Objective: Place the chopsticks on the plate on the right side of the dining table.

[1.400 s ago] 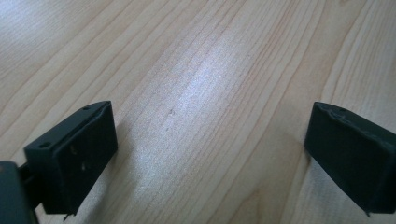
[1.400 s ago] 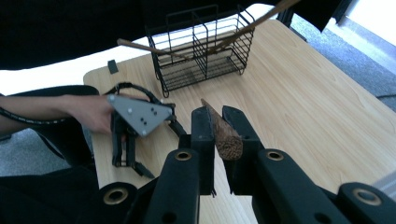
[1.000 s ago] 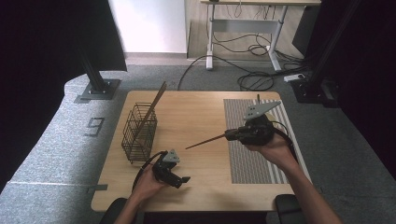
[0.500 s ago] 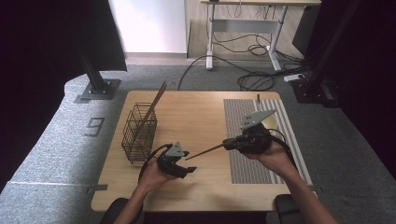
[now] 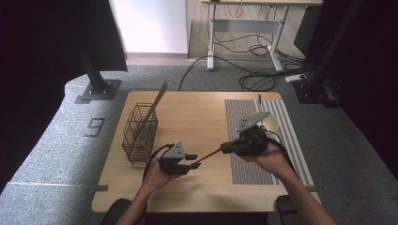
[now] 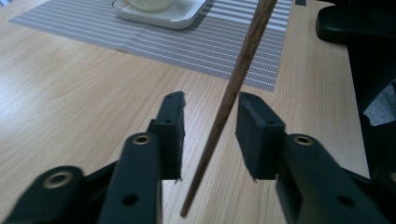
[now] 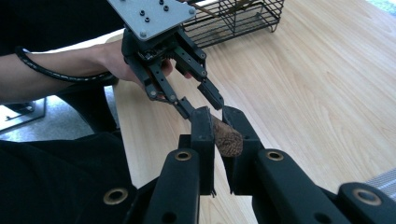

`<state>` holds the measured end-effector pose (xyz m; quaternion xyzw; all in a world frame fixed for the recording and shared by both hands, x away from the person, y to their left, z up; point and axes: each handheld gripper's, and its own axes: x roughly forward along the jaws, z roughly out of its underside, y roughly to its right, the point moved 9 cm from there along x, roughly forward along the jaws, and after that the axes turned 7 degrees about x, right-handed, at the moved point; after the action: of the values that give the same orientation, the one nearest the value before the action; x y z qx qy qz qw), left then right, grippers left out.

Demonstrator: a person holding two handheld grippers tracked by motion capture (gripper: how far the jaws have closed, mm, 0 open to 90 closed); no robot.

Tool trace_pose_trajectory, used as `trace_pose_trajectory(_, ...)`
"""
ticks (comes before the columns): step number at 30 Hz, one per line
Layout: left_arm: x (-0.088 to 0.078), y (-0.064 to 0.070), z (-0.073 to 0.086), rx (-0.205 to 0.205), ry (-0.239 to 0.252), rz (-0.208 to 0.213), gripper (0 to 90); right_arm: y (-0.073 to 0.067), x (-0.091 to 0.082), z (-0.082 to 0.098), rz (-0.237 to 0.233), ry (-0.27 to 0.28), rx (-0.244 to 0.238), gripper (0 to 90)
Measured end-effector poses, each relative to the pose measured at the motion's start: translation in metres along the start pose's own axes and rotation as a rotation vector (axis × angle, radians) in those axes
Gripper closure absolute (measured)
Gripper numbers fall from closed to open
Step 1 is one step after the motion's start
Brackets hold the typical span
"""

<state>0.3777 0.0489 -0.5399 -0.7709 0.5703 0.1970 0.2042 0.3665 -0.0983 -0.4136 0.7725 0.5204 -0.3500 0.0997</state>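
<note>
1. Right gripper (image 5: 224, 147), seen in the high view over the striped mat's left edge, has its jaws clamped on the thick end of a long dark brown wooden chopstick (image 5: 210, 153); the right gripper view shows the butt of the chopstick (image 7: 227, 138) pinched between the pads.
2. Left gripper (image 5: 193, 160) sits near the table's front edge, left of centre; its jaws have just been closing, and in the left gripper view the chopstick's thin end (image 6: 224, 110) passes between the pads with a gap on each side.
3. Compared with a second ago, the right gripper has come from mid-mat toward the front edge, and the chopstick's tip, then free over bare wood, now lies inside the left gripper's jaws.
4. Light wooden table (image 5: 197, 112) carries a black wire basket (image 5: 140, 133) near its left edge with a second stick leaning in it, and a grey striped mat (image 5: 274, 159) along the right side holding a white dish (image 5: 271, 123).
5. Grey carpet, black stands, cables and a desk frame lie beyond the far edge.
</note>
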Motion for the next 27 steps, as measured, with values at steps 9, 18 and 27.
trace_pose_trajectory(9, 0.006, 0.007, -0.001, 0.036, -0.01, 0.023, 79.2, -0.002, 0.004, -0.002, -0.018, -0.002, 0.003, 82.6)
trace_pose_trajectory(18, 0.007, 0.013, 0.001, 0.113, 0.002, 0.035, 84.3, 0.004, 0.006, -0.003, 0.019, 0.005, -0.002, 76.1)
trace_pose_trajectory(27, 0.013, 0.018, 0.005, 0.102, -0.027, 0.063, 85.1, 0.014, 0.014, -0.004, 0.118, 0.006, -0.027, 49.7)
